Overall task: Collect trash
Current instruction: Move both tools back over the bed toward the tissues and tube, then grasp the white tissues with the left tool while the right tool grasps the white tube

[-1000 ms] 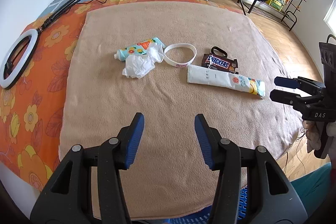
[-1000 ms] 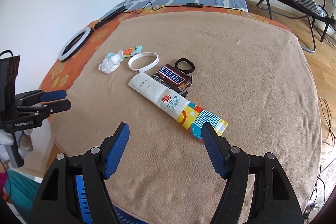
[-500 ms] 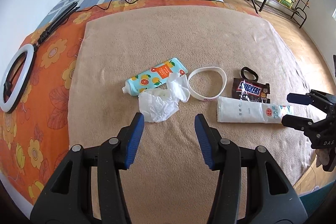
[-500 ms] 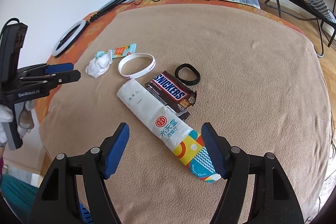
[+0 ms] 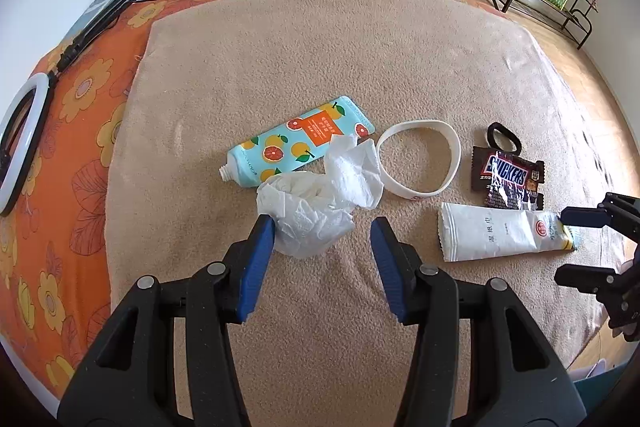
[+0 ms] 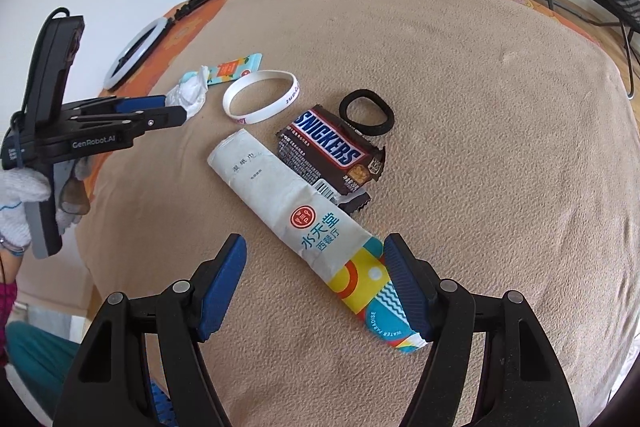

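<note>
Lying across the bed, the tan blanket (image 5: pixel 280 39) carries all the trash. The right tongs (image 6: pixel 314 281) stand wide open, gripping nothing, over the coloured end of the long wet-wipe packet (image 6: pixel 296 211), whose edge sits against the right-hand pad. The left tongs (image 5: pixel 322 243) are about half open and empty, with the crumpled white tissue (image 5: pixel 316 203) just ahead between their tips, close to the left pad. Behind the tissue lies the fruit-printed tube (image 5: pixel 296 147). Beside it sit the white wristband (image 5: pixel 418 161), then the Snickers wrapper (image 5: pixel 506 181) and black hair tie (image 5: pixel 503 138).
</note>
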### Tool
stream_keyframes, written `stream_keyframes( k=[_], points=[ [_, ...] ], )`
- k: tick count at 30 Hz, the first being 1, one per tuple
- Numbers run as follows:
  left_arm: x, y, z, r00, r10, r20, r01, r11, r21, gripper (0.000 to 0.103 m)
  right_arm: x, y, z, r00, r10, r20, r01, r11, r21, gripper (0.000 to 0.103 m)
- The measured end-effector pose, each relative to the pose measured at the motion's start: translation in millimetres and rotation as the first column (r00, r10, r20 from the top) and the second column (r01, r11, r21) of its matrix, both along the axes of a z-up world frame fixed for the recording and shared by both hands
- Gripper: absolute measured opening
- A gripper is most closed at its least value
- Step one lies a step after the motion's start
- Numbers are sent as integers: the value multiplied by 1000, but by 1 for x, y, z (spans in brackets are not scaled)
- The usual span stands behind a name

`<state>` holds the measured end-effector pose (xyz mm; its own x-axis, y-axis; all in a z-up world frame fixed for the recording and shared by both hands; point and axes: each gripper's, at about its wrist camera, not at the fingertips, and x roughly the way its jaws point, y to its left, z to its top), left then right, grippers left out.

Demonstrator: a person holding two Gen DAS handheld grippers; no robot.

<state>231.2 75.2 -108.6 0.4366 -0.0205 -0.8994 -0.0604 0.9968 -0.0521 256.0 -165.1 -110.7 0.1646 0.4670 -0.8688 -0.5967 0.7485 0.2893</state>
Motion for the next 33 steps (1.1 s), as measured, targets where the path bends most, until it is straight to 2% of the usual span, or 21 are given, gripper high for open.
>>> stream_keyframes(
  k=[3,5,7,14,16,17,18,19,23,27,33],
  points=[
    [1,0,-2,1000,0,-2,1,1000,5,51,-5,2,0,1000,25,-10,-25,1000,7,70],
    [2,1,-3,1000,1,-2,-1,1000,7,50,-9,7,0,999,39,26,-39,999,-27,70],
    [3,1,-3,1000,6,-6,-6,1000,20,40,-13,12,-1,996,62,67,-57,996,-73,70],
    [4,9,-4,1000,22,-1,-22,1000,12,29,-22,26,-12,977,134,166,-99,974,-203,69],
    [3,10,-3,1000,25,4,-25,1000,10,27,-22,26,-10,976,138,170,-103,974,-202,53],
    [3,11,-2,1000,26,5,-26,1000,8,26,-22,26,-9,976,137,171,-101,973,-206,40],
    [2,11,-2,1000,28,8,-28,1000,7,25,-22,26,-8,976,137,171,-101,973,-206,33],
    [1,11,0,999,31,13,-31,1000,6,24,-22,25,-6,976,136,170,-101,975,-199,32],
    [-7,10,6,999,32,29,-31,1000,-3,22,-24,23,0,979,128,159,-102,981,-163,14],
    [-16,9,15,998,36,43,-36,999,-7,21,-28,23,8,980,123,154,-102,985,-136,6],
    [-34,6,27,998,40,58,-40,999,-17,21,-43,25,24,978,121,169,-102,988,-120,4]
  ],
)
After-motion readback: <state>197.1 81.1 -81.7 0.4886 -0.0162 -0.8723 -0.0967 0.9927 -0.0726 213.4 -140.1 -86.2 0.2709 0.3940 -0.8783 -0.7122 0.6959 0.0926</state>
